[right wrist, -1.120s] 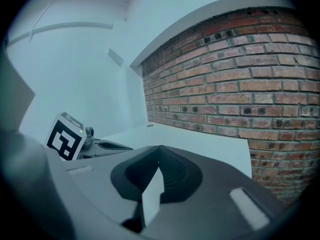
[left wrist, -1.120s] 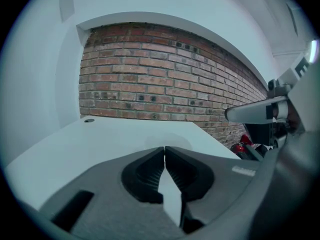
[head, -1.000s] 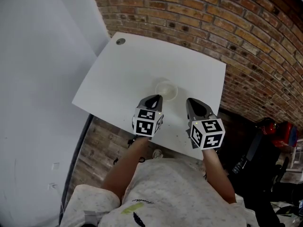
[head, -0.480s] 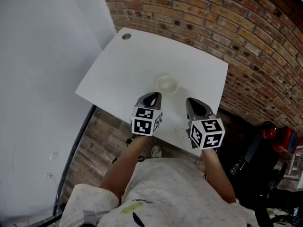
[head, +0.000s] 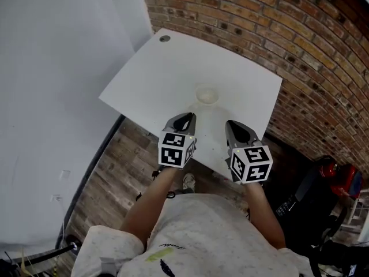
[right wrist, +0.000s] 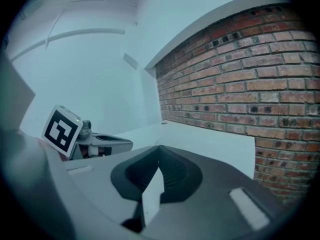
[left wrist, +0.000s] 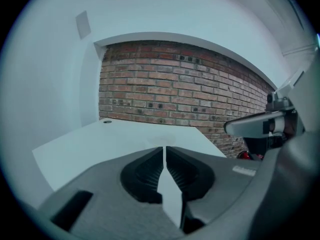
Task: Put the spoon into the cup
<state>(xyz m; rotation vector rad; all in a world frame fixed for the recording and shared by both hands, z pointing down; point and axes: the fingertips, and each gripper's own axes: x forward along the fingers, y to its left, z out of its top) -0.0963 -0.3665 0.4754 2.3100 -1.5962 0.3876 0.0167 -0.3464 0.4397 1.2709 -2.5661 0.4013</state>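
A pale, see-through cup (head: 206, 95) stands upright on the white table (head: 161, 74), right of its middle. No spoon shows in any view. My left gripper (head: 187, 118) hangs over the table's near edge, a short way short of the cup and to its left, shut with nothing between its jaws (left wrist: 164, 150). My right gripper (head: 232, 124) is level with it on the cup's right, also shut and empty (right wrist: 159, 153). In the right gripper view the left gripper (right wrist: 102, 142) lies alongside; in the left gripper view the right gripper (left wrist: 257, 125) does the same.
A brick wall (head: 277, 33) runs behind and to the right of the table, a plain white wall (head: 52, 68) on the left. A round cable hole (head: 165, 38) sits at the table's far corner. Wooden floor (head: 121, 166) lies below; red and black gear (head: 334, 172) stands at right.
The cup and table have slid farther up the head view, so both grippers now sit farther back from the cup, at the near edge. Both have stayed shut.
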